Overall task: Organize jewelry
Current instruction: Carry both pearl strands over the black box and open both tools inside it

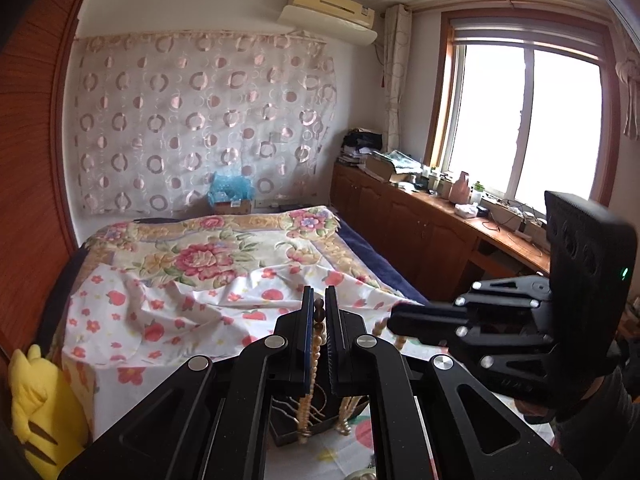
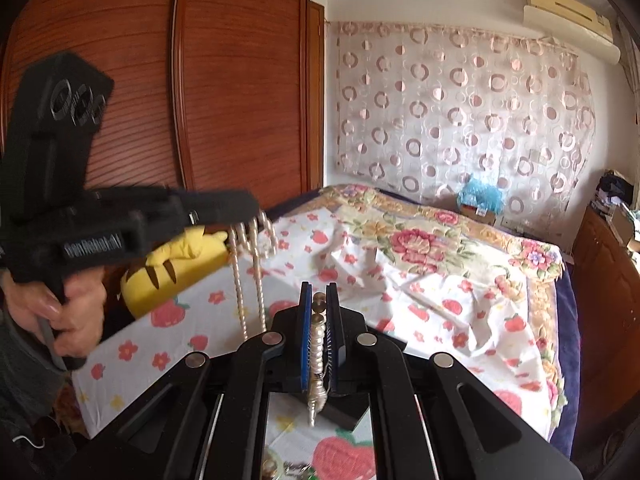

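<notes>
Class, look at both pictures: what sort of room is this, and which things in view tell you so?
Most likely a home bedroom. A bed with flowered covers fills the middle, a tall wooden wardrobe stands beside it, and a yellow plush toy sits at the bed's edge.

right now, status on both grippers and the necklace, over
Left gripper shut on pearl necklace. Right gripper shut on it too. Strands hang above dark jewelry box. Nothing in the way.

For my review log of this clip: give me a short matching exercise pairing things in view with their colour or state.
Things:
1. left gripper
2. plush toy
3. wardrobe
4. air conditioner

States:
A. yellow with dark stripes
B. mounted high on the wall
C. shut on a bead necklace
D. reddish-brown wood

Pairs: 1-C, 2-A, 3-D, 4-B
</notes>
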The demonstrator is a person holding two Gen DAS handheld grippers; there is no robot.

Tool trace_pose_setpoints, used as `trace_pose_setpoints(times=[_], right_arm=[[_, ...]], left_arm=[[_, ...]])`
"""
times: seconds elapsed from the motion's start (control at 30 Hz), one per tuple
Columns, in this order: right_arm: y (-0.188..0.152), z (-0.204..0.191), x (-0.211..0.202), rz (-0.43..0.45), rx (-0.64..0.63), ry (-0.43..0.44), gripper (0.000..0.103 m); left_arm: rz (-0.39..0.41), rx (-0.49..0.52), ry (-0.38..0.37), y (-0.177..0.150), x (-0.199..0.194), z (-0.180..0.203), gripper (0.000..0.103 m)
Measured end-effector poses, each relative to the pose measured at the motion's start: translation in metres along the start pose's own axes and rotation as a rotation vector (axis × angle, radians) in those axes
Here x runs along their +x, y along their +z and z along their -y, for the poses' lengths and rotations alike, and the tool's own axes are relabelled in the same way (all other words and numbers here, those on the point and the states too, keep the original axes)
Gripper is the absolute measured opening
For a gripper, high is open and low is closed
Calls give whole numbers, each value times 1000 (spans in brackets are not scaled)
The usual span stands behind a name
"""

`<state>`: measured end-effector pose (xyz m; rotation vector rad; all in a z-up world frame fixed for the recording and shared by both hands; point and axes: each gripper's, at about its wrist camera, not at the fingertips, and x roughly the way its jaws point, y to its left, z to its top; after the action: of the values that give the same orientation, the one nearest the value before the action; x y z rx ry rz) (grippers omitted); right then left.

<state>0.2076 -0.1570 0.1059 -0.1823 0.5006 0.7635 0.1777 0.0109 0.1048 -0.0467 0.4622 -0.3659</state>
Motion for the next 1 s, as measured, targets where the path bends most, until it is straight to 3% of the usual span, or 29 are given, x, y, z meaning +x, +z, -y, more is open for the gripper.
trace_pose_setpoints(times=[0.3, 0.53, 0.77, 1.0], right_arm=[[28, 25, 3, 31, 7, 5, 8], [34, 41, 20, 24, 19, -8, 8], [7, 58, 69, -70, 66, -31, 8], [-30, 64, 114, -169, 108, -38, 8]], left_arm=[[-72, -24, -12, -1, 36, -15, 5], [-144, -40, -10, -28, 56, -21, 5], [-253, -39, 13, -71, 88, -23, 5], [-291, -47, 42, -93, 96, -28, 5]])
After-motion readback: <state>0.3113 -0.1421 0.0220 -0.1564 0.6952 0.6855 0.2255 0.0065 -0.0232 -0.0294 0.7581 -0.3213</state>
